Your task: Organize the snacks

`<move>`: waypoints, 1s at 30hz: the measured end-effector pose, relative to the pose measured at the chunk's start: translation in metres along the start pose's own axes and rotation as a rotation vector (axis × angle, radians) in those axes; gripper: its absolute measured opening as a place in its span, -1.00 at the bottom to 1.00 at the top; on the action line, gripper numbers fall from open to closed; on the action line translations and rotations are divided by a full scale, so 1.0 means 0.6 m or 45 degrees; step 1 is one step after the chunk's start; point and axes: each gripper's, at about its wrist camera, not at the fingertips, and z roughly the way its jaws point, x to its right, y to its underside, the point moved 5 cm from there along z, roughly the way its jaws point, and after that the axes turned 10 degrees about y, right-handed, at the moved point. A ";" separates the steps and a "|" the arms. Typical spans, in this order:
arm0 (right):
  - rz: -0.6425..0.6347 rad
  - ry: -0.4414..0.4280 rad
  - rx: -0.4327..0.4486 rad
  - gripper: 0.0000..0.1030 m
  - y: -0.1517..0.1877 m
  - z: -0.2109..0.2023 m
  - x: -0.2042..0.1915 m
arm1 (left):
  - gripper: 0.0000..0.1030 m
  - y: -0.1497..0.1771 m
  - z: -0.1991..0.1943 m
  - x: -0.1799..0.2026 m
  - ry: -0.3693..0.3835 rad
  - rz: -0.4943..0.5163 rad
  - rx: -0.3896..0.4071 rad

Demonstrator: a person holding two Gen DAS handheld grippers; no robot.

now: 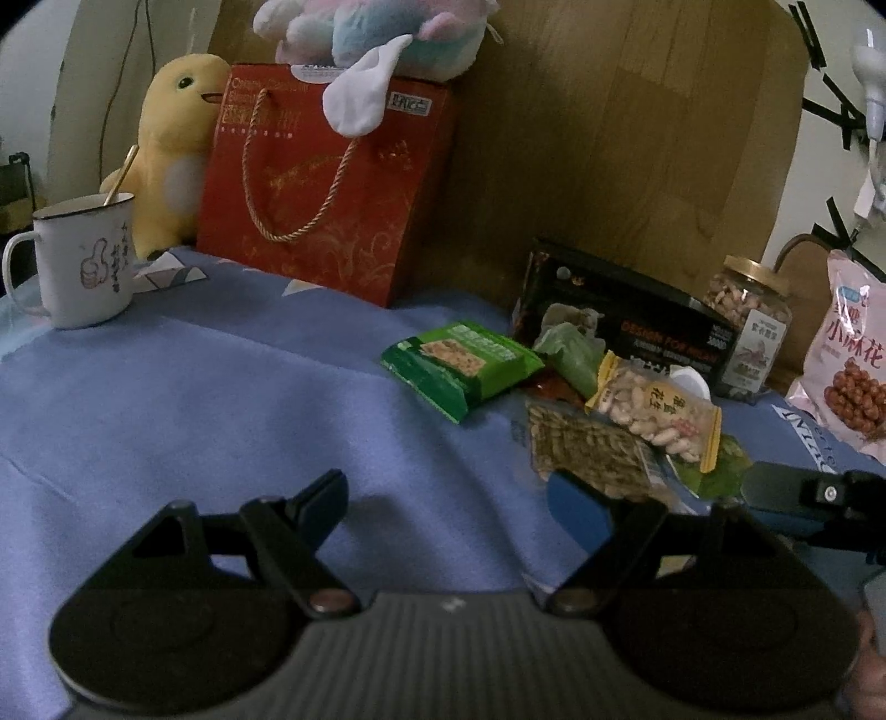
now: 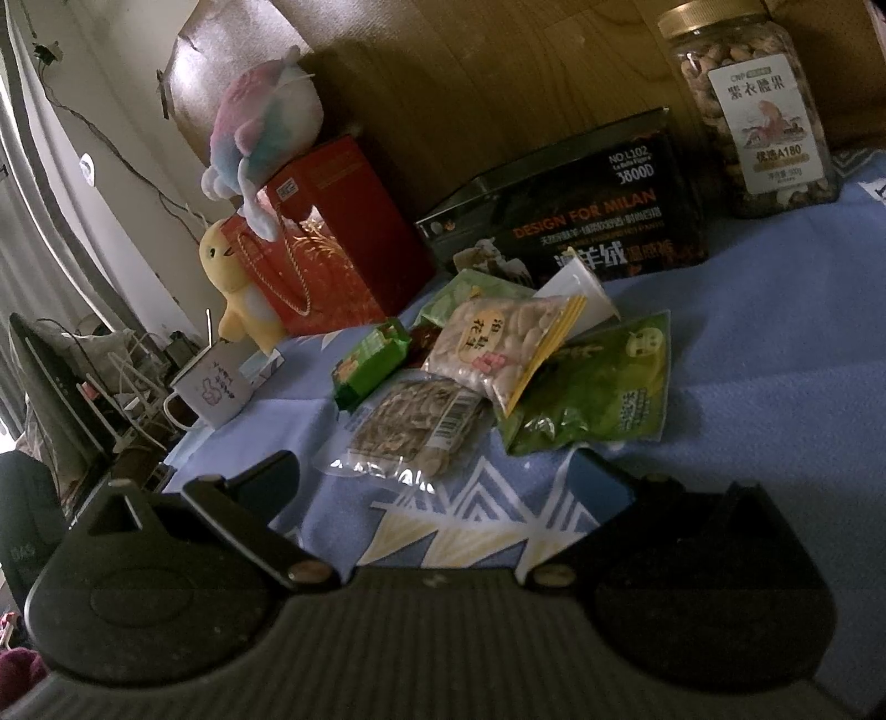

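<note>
Both grippers sit nearest the cameras with fingers spread apart and nothing between them: the left gripper (image 1: 448, 498) over bare blue cloth, the right gripper (image 2: 437, 476) just short of the snack pile. A blue tablecloth (image 1: 194, 399) covers the table. At the back stands a red gift bag (image 1: 326, 188) with a pastel plush toy (image 1: 376, 33) on top and a yellow plush duck (image 1: 171, 149) beside it. A black box (image 2: 576, 216) stands behind the pile, a jar of nuts (image 2: 753, 111) to its right. The pile lies mid-table: a green pouch (image 2: 598, 387), a peanut packet (image 2: 504, 343) resting on a clear seed packet (image 2: 415, 432), and a green bar wrapper (image 1: 459, 365) at its left edge. A white mug (image 1: 83, 260) stands far left.
</note>
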 end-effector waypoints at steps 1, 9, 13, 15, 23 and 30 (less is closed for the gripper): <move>-0.002 -0.001 -0.001 1.00 0.000 0.000 0.000 | 0.59 0.000 0.000 0.000 -0.001 -0.001 -0.001; -0.032 0.008 0.000 1.00 0.002 0.001 -0.005 | 0.57 0.000 0.007 0.000 0.009 -0.010 -0.028; -0.044 0.003 -0.006 1.00 0.002 0.004 -0.007 | 0.57 0.000 0.005 0.000 -0.004 -0.014 -0.014; -0.046 0.002 -0.008 1.00 0.002 0.004 -0.006 | 0.57 -0.001 0.005 -0.002 -0.005 -0.021 -0.016; -0.115 0.038 -0.008 1.00 0.007 0.005 -0.016 | 0.58 -0.004 -0.013 0.004 0.038 0.009 0.066; -0.127 0.051 -0.007 1.00 0.009 0.004 -0.018 | 0.59 -0.004 -0.011 0.007 0.022 0.017 0.062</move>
